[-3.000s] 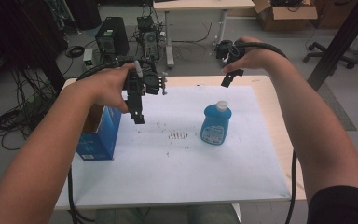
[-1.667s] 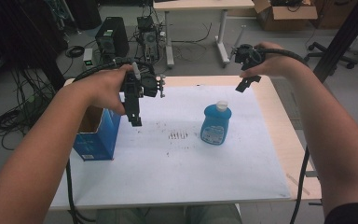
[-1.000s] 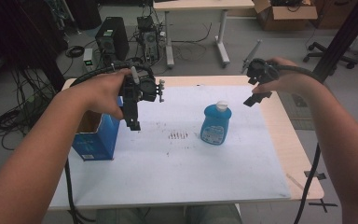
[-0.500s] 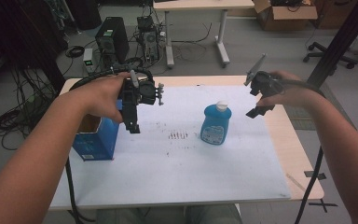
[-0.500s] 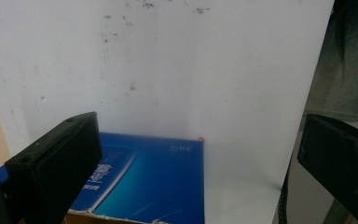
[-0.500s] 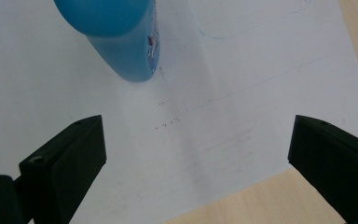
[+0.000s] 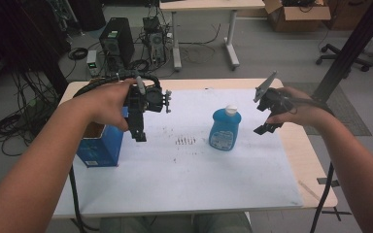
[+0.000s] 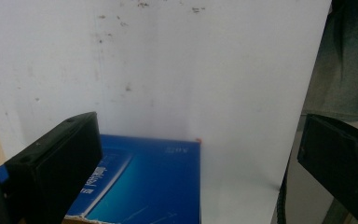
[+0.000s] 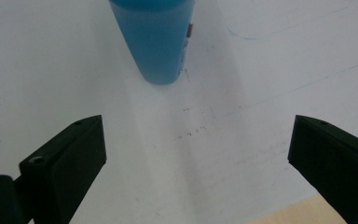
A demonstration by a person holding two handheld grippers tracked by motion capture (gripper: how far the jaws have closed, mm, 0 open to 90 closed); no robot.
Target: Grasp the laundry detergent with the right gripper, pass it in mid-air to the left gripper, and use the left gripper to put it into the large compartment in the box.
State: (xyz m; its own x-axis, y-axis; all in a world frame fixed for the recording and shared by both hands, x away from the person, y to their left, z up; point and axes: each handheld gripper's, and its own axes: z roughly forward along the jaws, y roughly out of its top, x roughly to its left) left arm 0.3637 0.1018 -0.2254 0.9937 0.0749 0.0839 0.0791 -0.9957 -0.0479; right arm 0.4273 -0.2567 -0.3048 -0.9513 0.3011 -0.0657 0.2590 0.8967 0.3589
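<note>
I hold my left gripper (image 7: 140, 132) over the left part of the white sheet (image 7: 184, 170), jaws pointing down and spread wide with nothing between them. Just below and to its left stands the blue box (image 7: 99, 145), near the sheet's left edge; in the left gripper view the box's top face (image 8: 144, 182) lies low between my two black jaws, closer to the left one, and neither jaw touches it.

My right gripper (image 7: 267, 124) hangs in the air to the right of the blue bottle (image 7: 225, 128), near but apart from it. Its jaws too stand wide apart and hold nothing. The bottle stands upright with its white cap (image 7: 231, 110) on, toward the middle of the sheet. In the right gripper view, the bottle (image 9: 156, 42) sits beyond my jaws, nearer the left one, on the white sheet.

Small dark specks (image 7: 184, 141) mark the sheet between box and bottle.
</note>
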